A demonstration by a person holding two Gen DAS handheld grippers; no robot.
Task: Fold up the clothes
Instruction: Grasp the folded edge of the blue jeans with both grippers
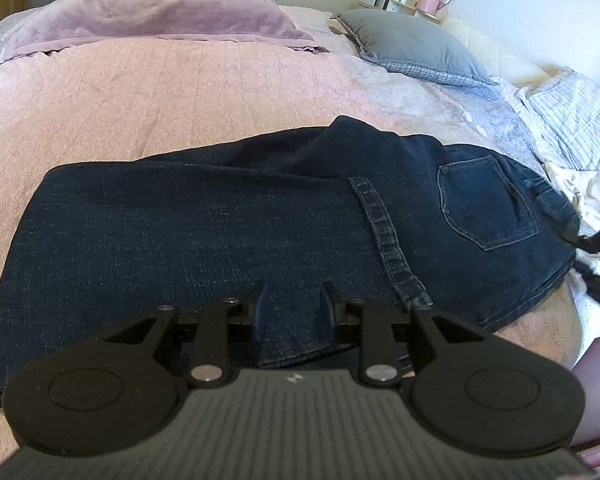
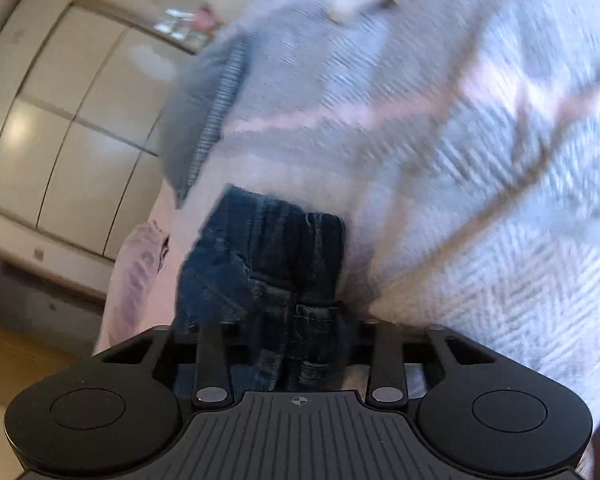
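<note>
Dark blue jeans (image 1: 220, 220) lie folded lengthwise across the pink bedspread (image 1: 180, 92), the back pocket (image 1: 484, 204) facing up at the right end. My left gripper (image 1: 294, 304) sits on the near edge at mid-length. Its blue pads stand a little apart with a fold of denim caught between them. In the blurred right wrist view, the bunched waistband of the jeans (image 2: 260, 248) runs straight into my right gripper (image 2: 300, 320), which is shut on it. Its black fingers (image 1: 598, 236) show at the waist end in the left wrist view.
A lilac blanket (image 1: 152, 20) lies folded at the far side of the bed and a grey pillow (image 1: 412, 44) at the far right. A rumpled pale blue-white cover (image 1: 572, 108) lies right of the jeans. White wardrobe doors (image 2: 60, 120) stand beyond the bed.
</note>
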